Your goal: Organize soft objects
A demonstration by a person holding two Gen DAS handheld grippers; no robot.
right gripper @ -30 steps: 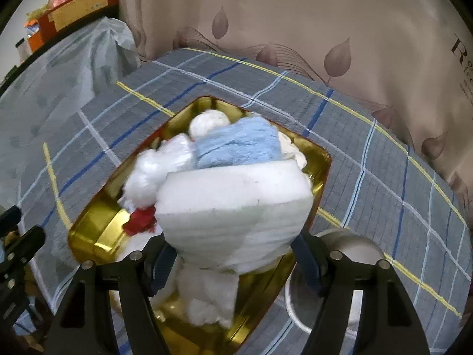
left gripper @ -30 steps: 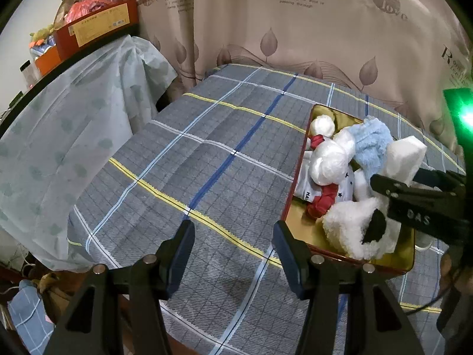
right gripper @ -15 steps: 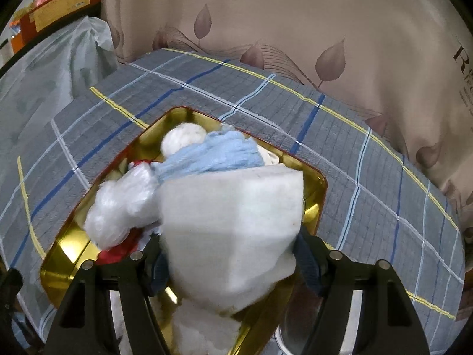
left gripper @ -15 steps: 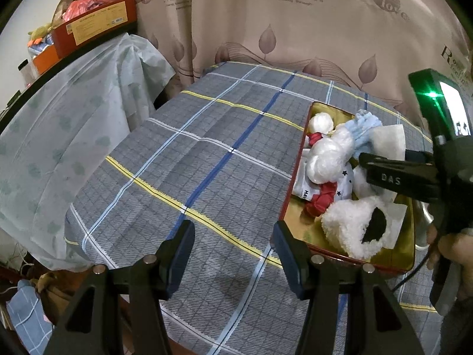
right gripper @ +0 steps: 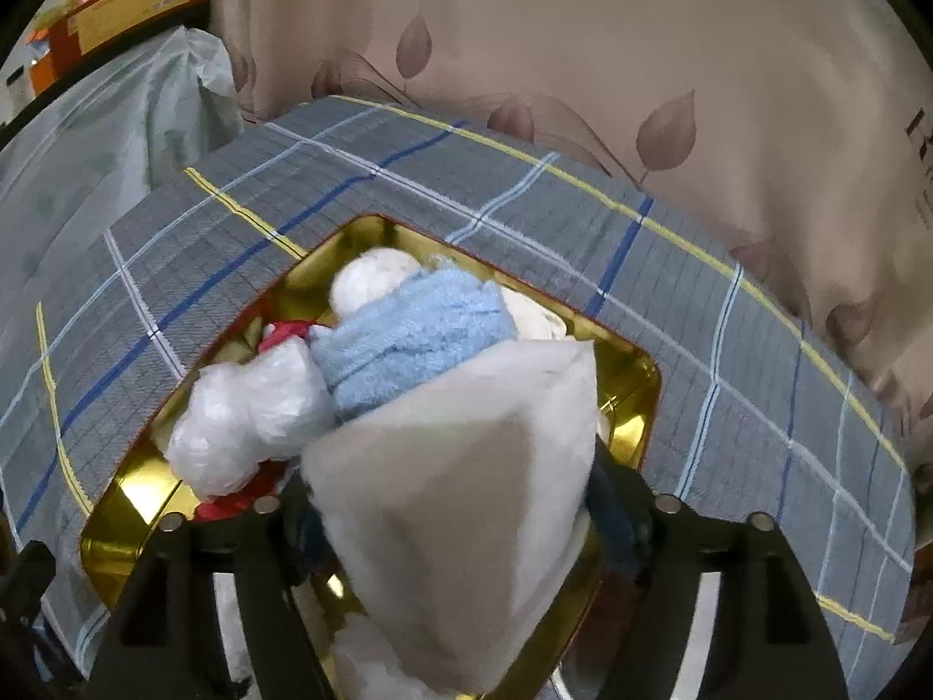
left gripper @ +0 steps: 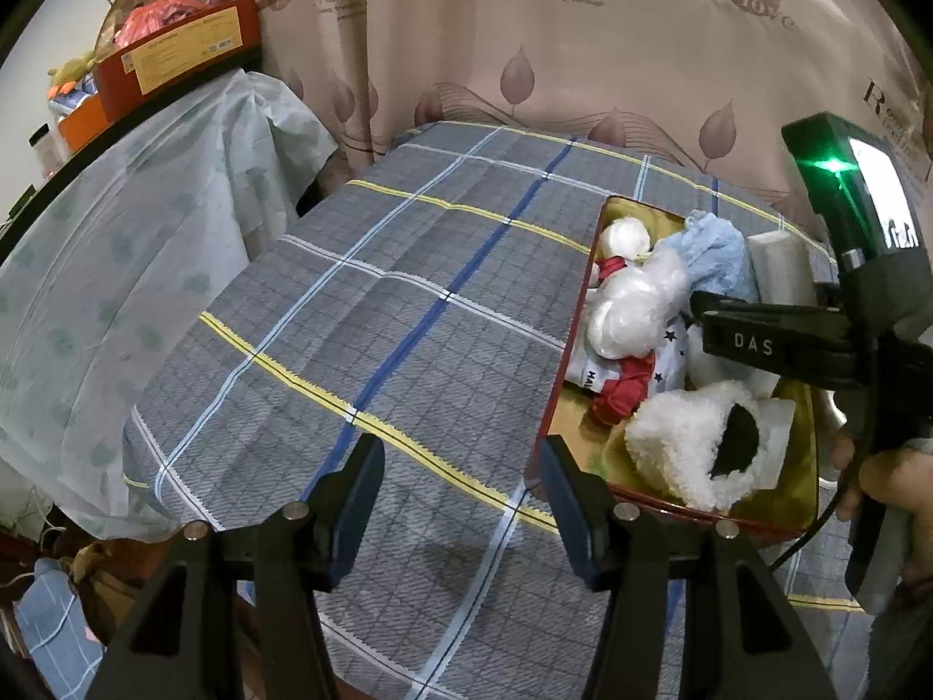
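Tray sits on the tablecloth, right of left gripper. In tray: cotton ball at far end, plastic bag nearer, towel to its right, fuzzy slipper at near end. Sponge block btwn right gripper fingers, above the tray. Box up on covered shelf, far left.

white foam block sits tilted, corner up, at 6 o'clock over the gold tray. blue towel lies bunched mid-tray; plastic wad at its 8 o'clock, white ball at its 11.
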